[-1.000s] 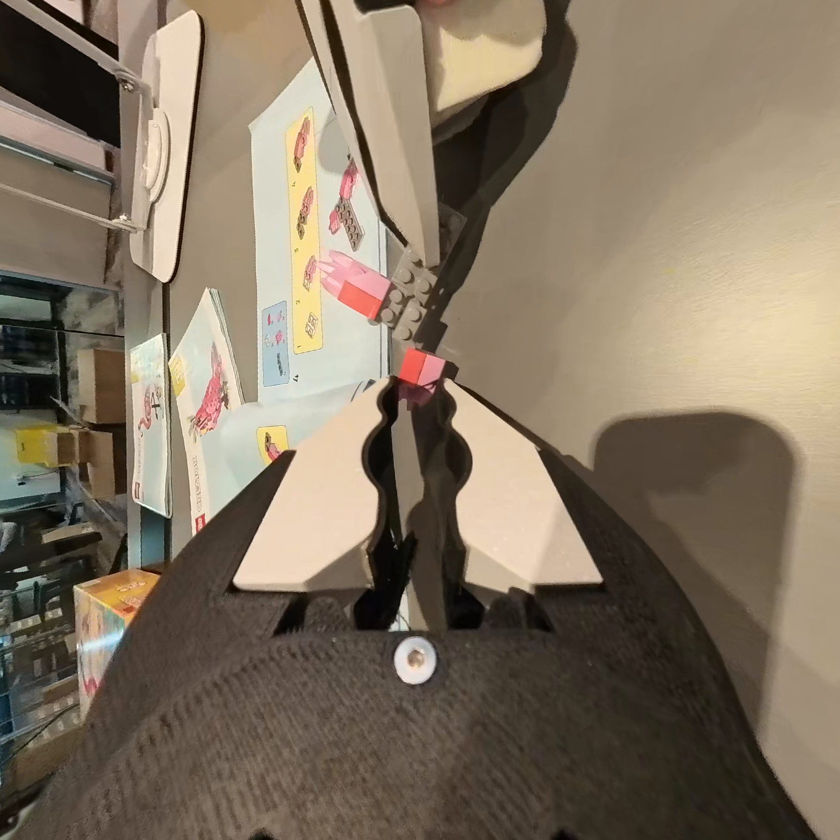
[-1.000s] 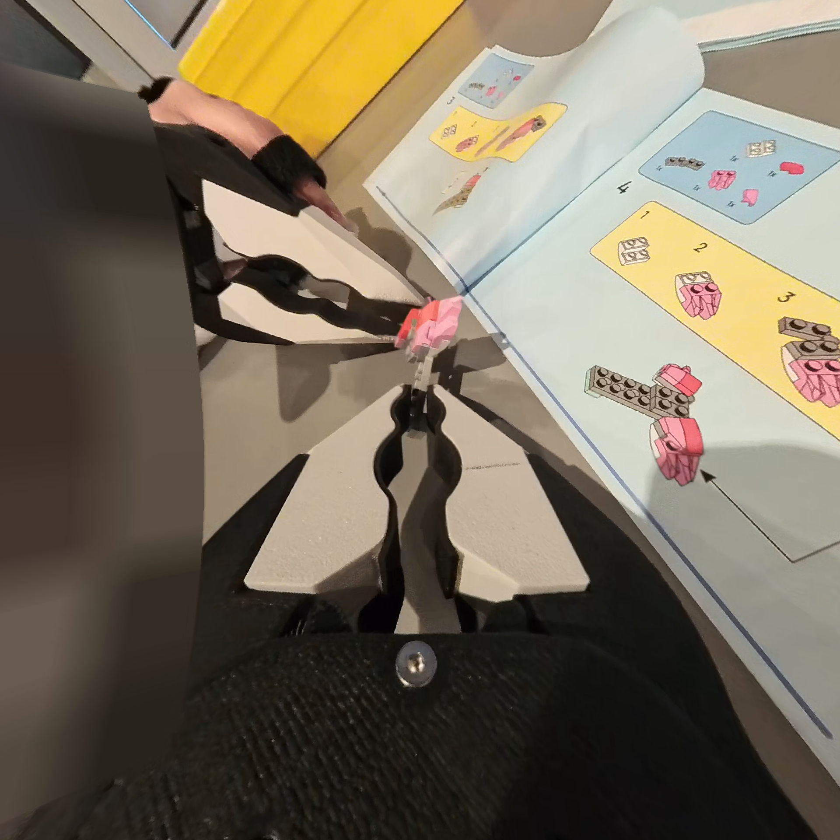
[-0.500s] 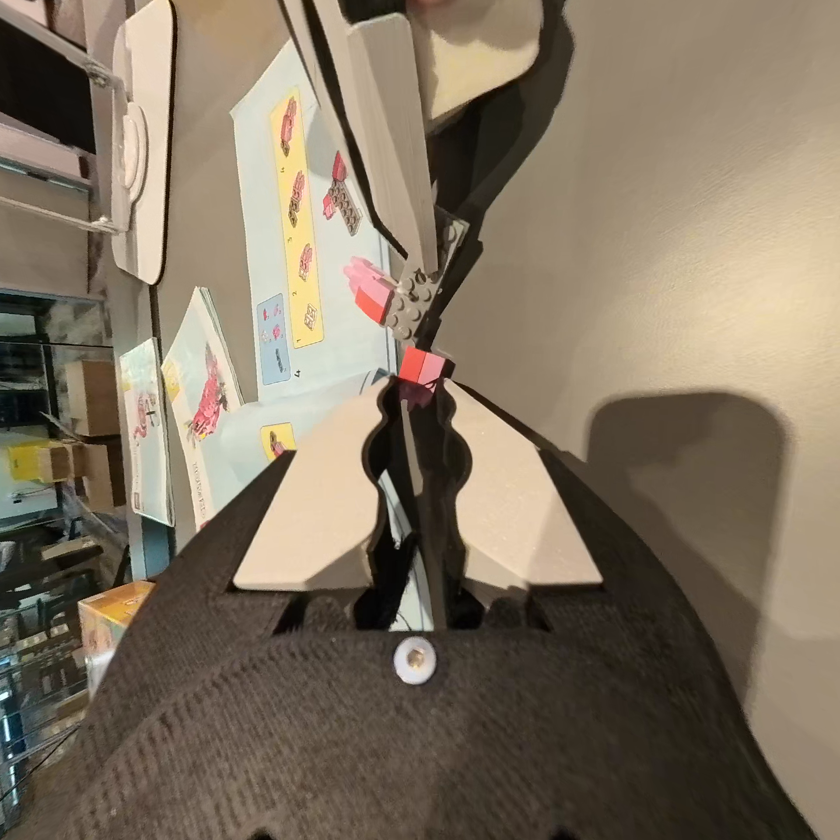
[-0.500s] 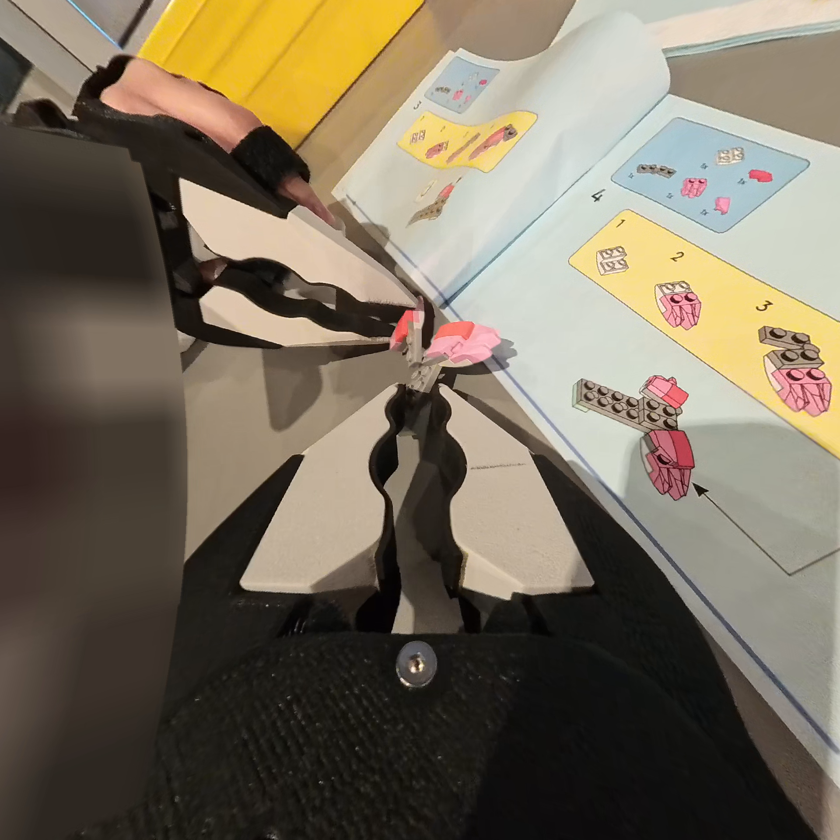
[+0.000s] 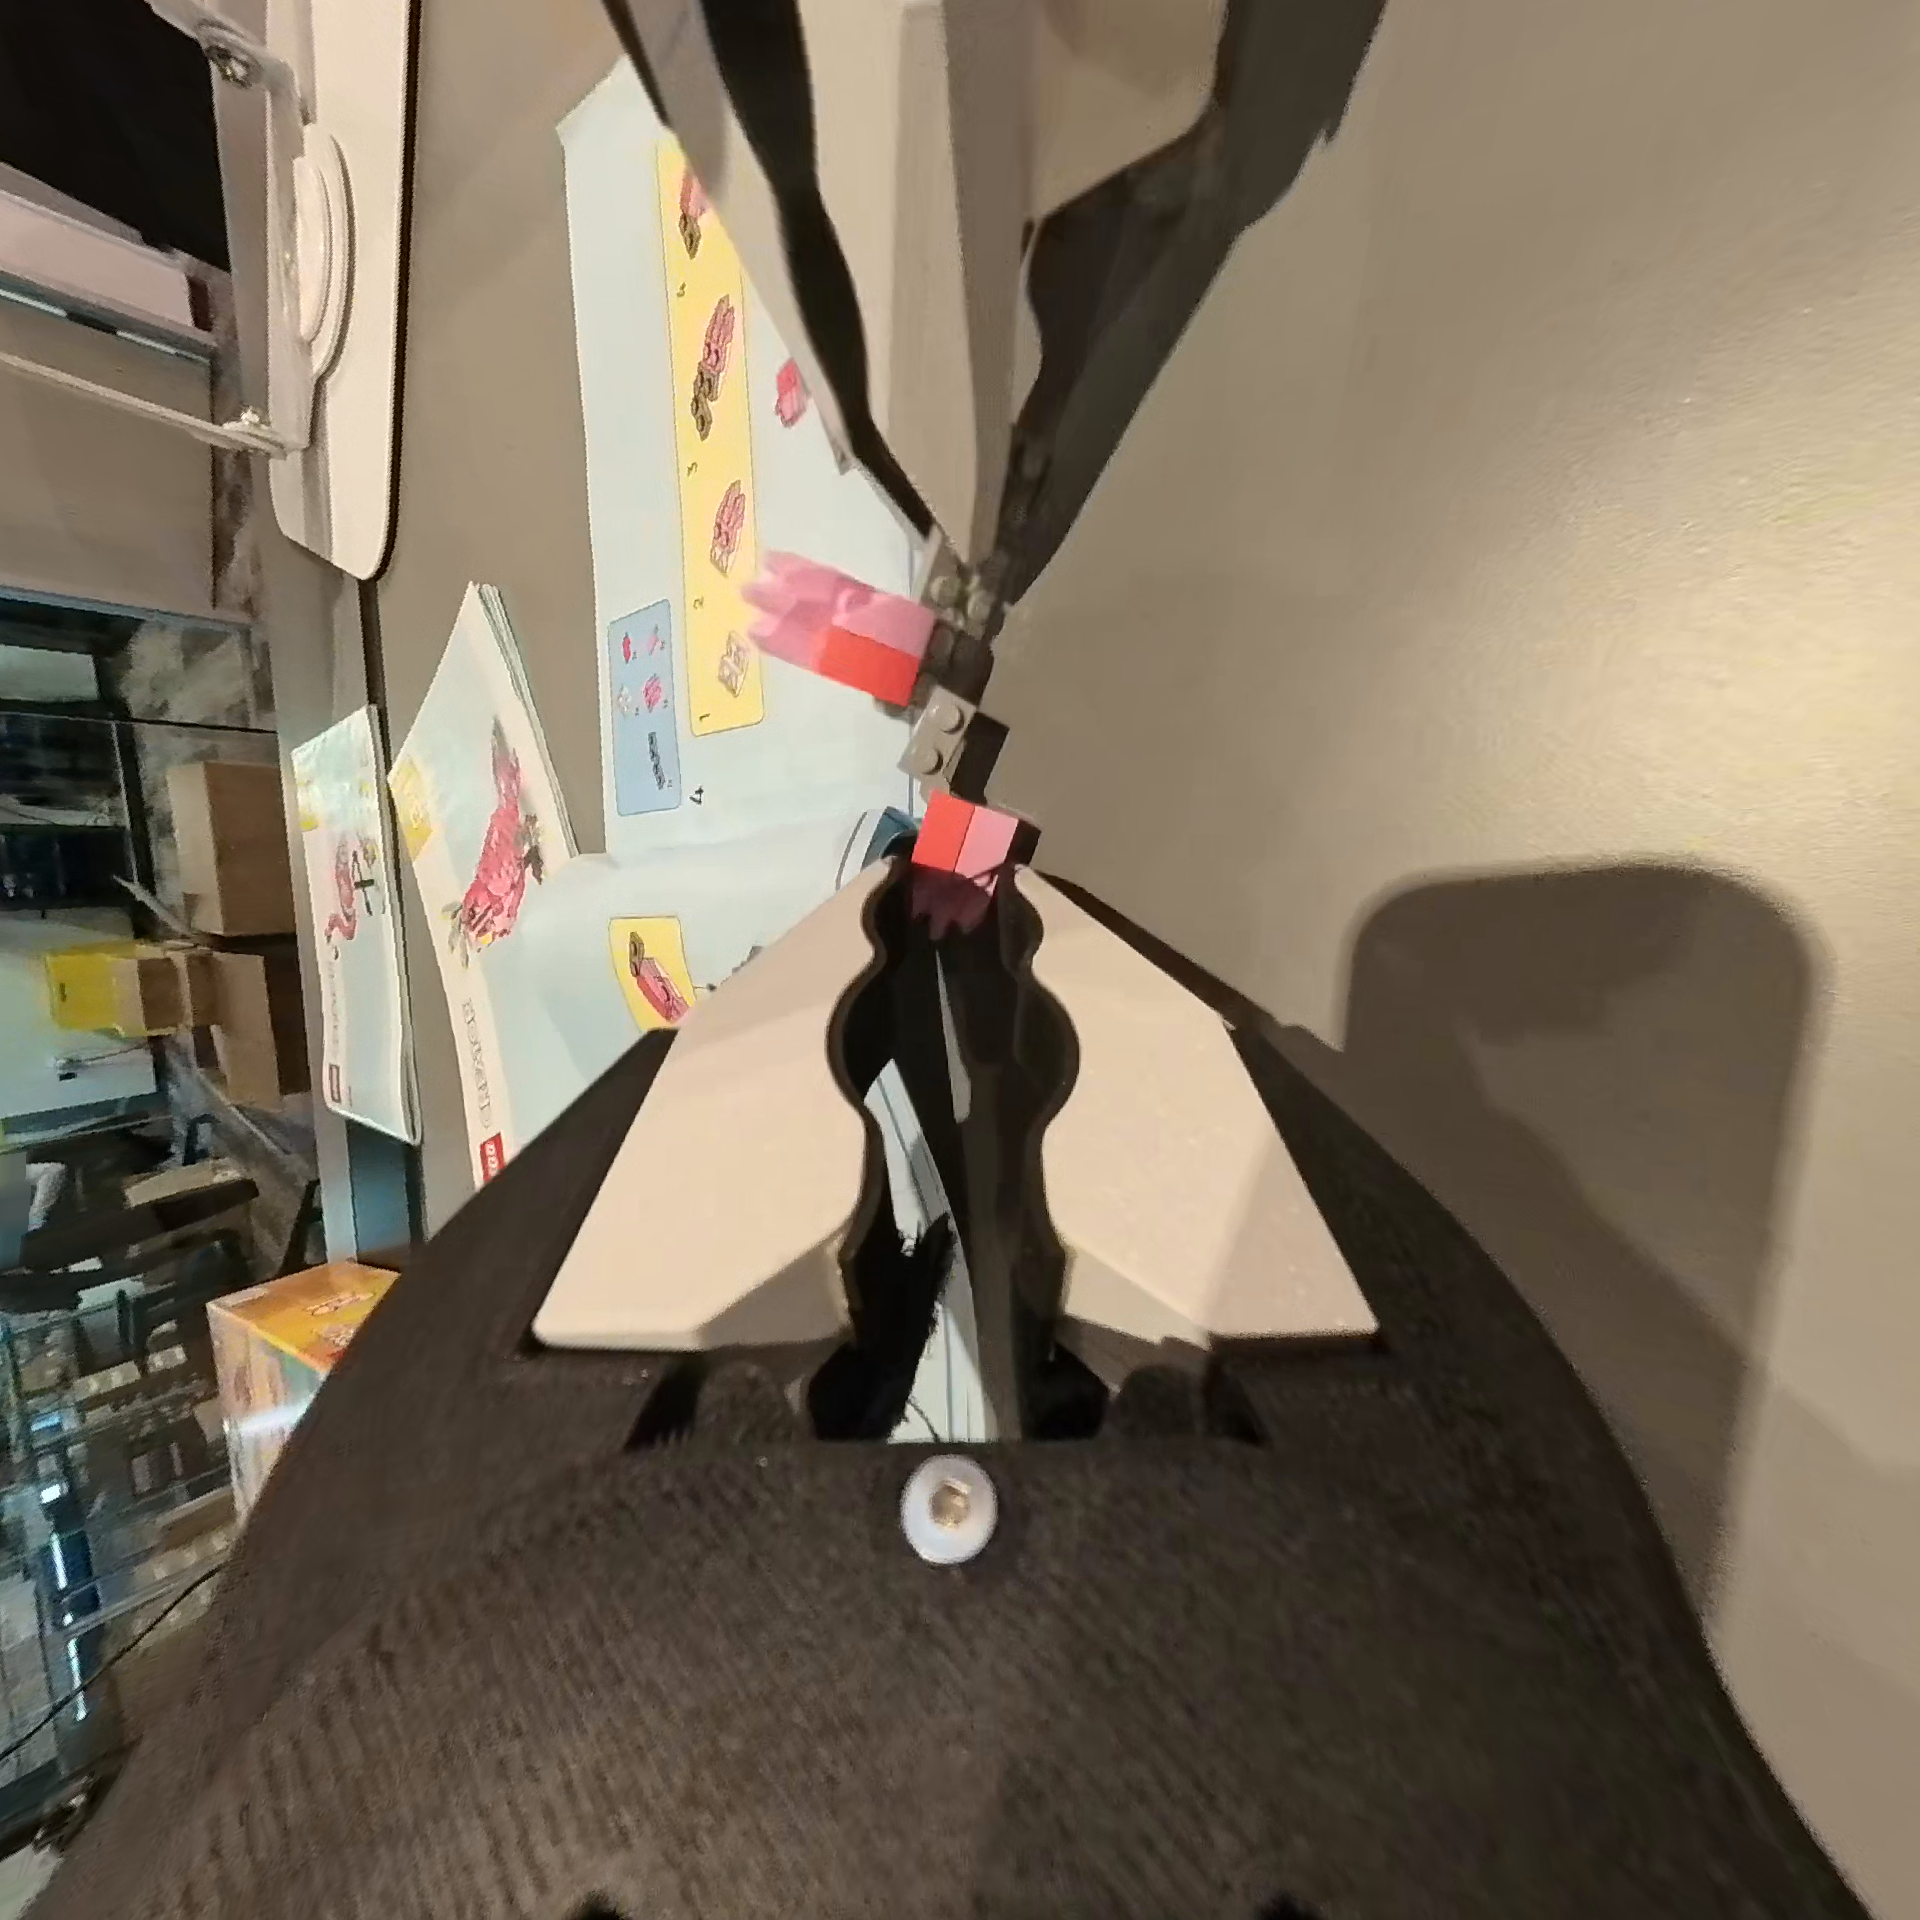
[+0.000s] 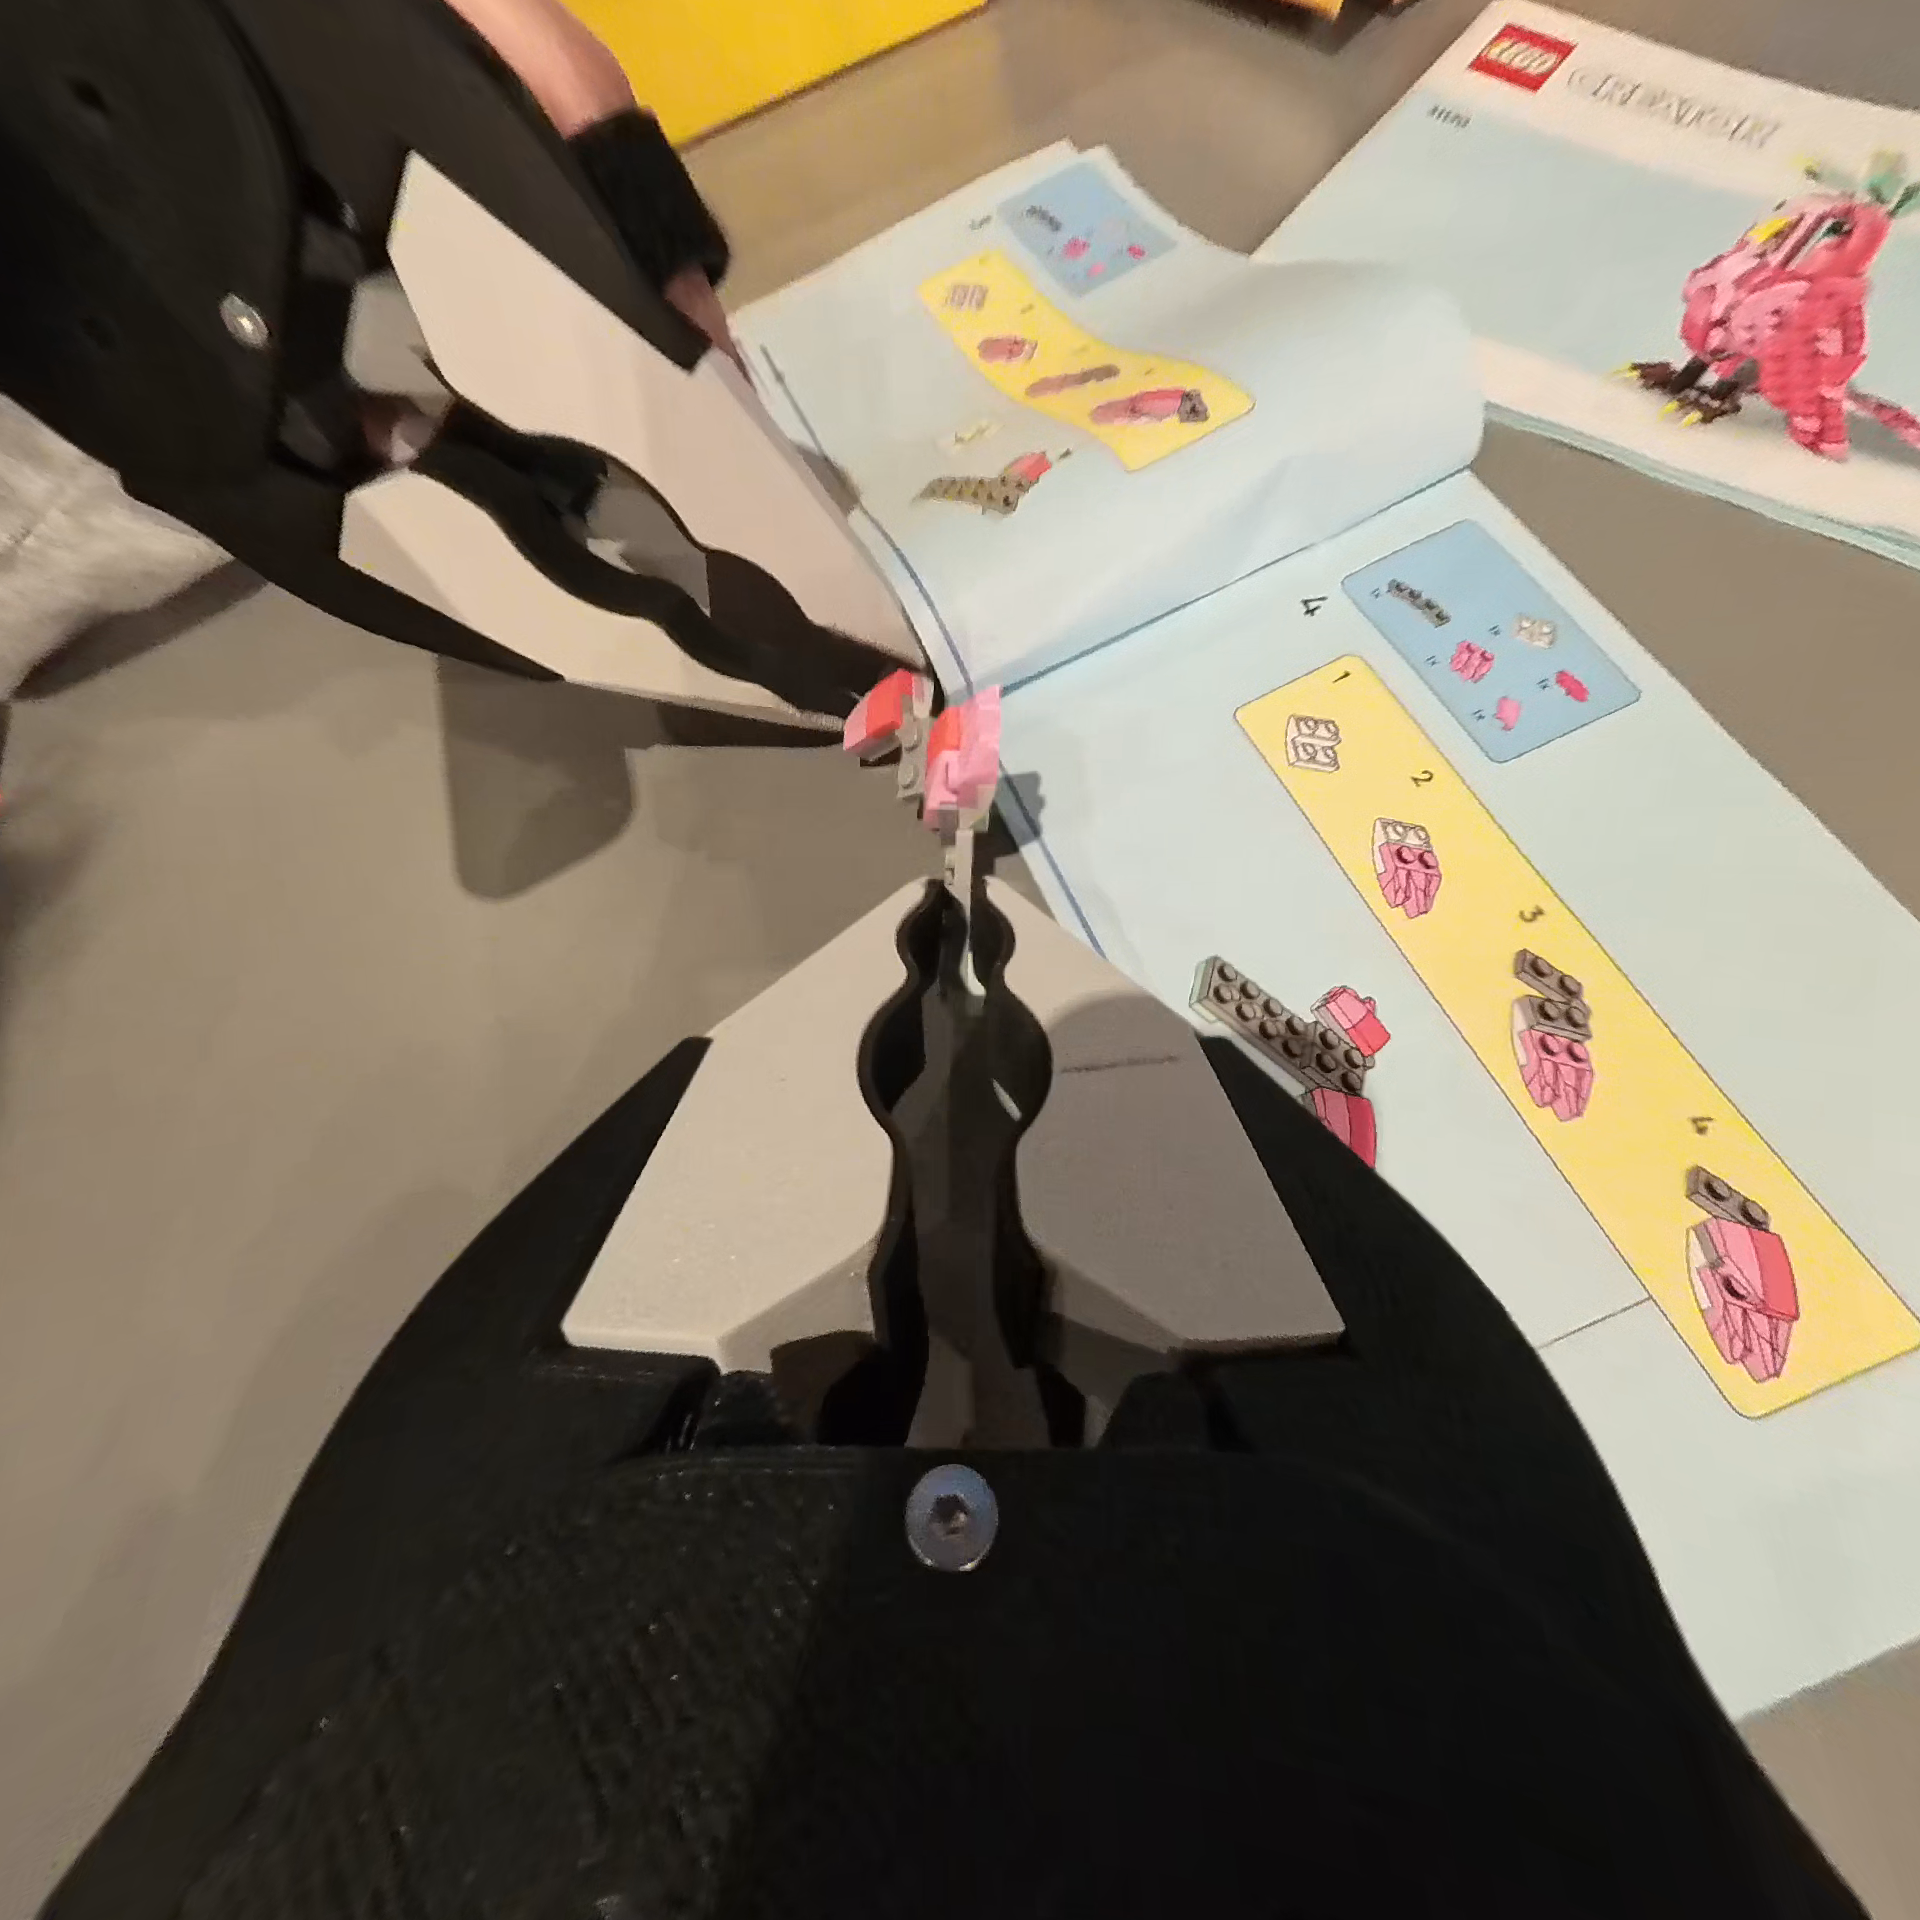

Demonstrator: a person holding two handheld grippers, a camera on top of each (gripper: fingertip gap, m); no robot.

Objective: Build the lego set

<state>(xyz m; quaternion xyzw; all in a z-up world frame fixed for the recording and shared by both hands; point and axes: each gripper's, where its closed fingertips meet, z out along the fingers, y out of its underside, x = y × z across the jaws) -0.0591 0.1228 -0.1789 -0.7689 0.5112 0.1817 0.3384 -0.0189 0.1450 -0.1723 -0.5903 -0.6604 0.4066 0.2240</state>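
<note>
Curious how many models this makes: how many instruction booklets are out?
3: an open booklet, a closed booklet with a pink-bird cover beside it, a third booklet at the table edge. Others may be hidden.

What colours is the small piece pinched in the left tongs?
The small piece is half red, half light pink; the left wrist view shows it best.

My left gripper (image 5: 958, 883) pinches a small red-and-pink brick piece (image 5: 975, 844) at my fingertips. Just beyond it, close but apart, the right gripper (image 5: 961, 561) comes in from the top of the view, clamped on a dark grey studded plate (image 5: 951, 717) that carries a pink-and-red brick cluster (image 5: 842, 629) on its left. Under them an open instruction booklet (image 5: 644, 499) lies on the grey table (image 5: 1455, 520), with two more booklets (image 5: 457, 883) further left and a yellow box (image 5: 281, 1351) at the edge.
</note>
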